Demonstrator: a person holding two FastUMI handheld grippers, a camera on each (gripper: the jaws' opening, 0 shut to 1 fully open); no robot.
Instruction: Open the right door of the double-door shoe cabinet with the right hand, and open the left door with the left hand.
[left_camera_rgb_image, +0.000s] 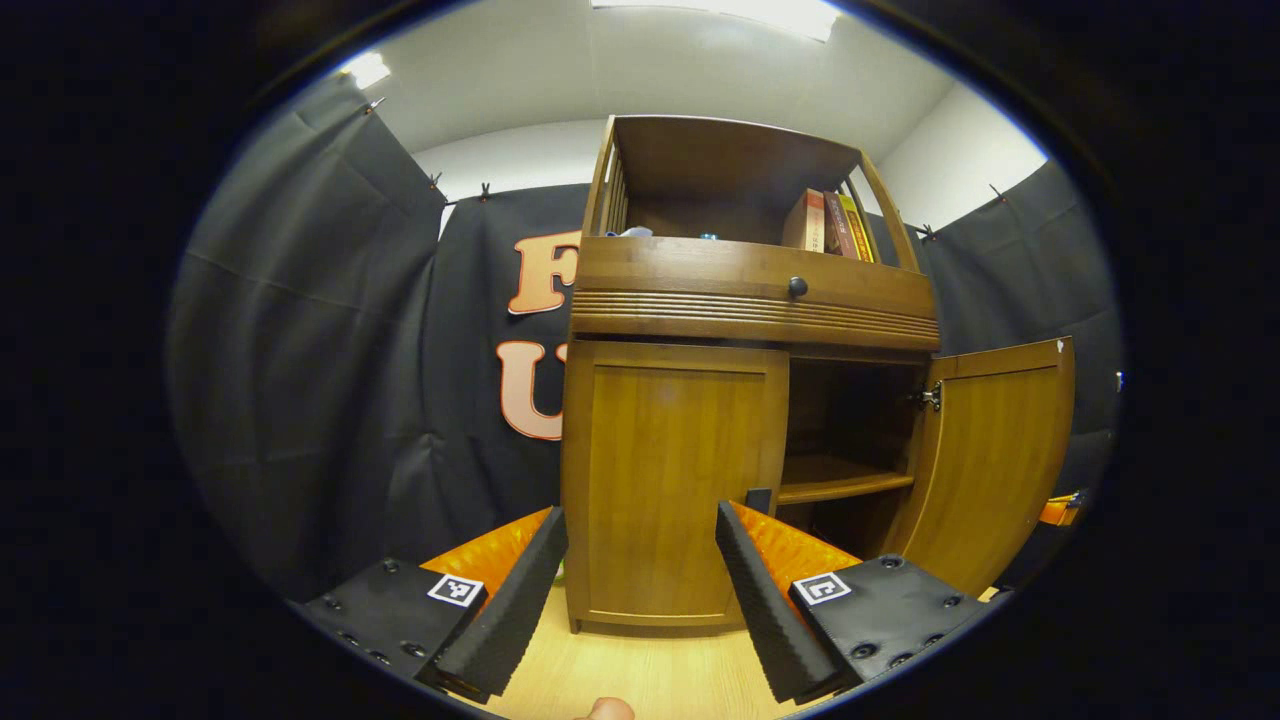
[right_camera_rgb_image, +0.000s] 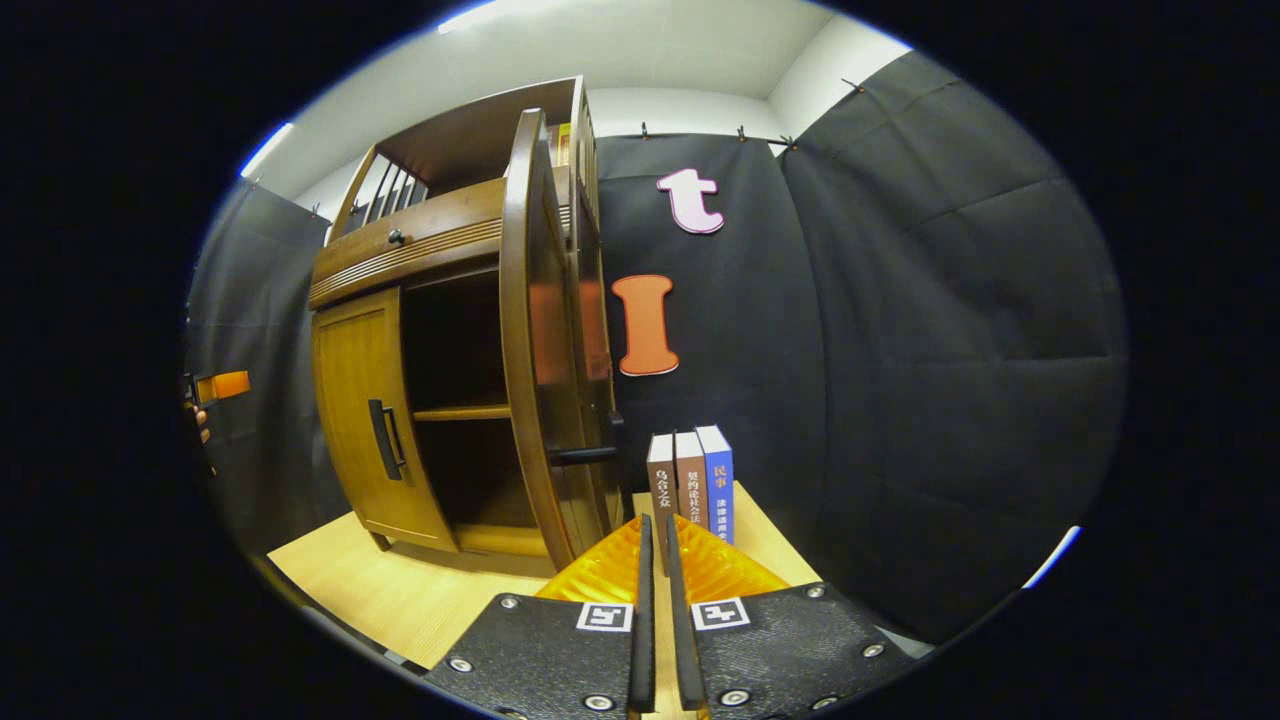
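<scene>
Standing upright on its tall axis, the shoe cabinet faces the spread left gripper. Its right door swings open toward three o'clock; the left door is closed. The right gripper is pressed nearly together, empty, beside the door's edge

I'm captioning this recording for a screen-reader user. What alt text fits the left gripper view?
A wooden shoe cabinet stands with its right door swung open and its left door closed. The left gripper, fingers spread, points at the closed door. Books sit on the top shelf.
</scene>
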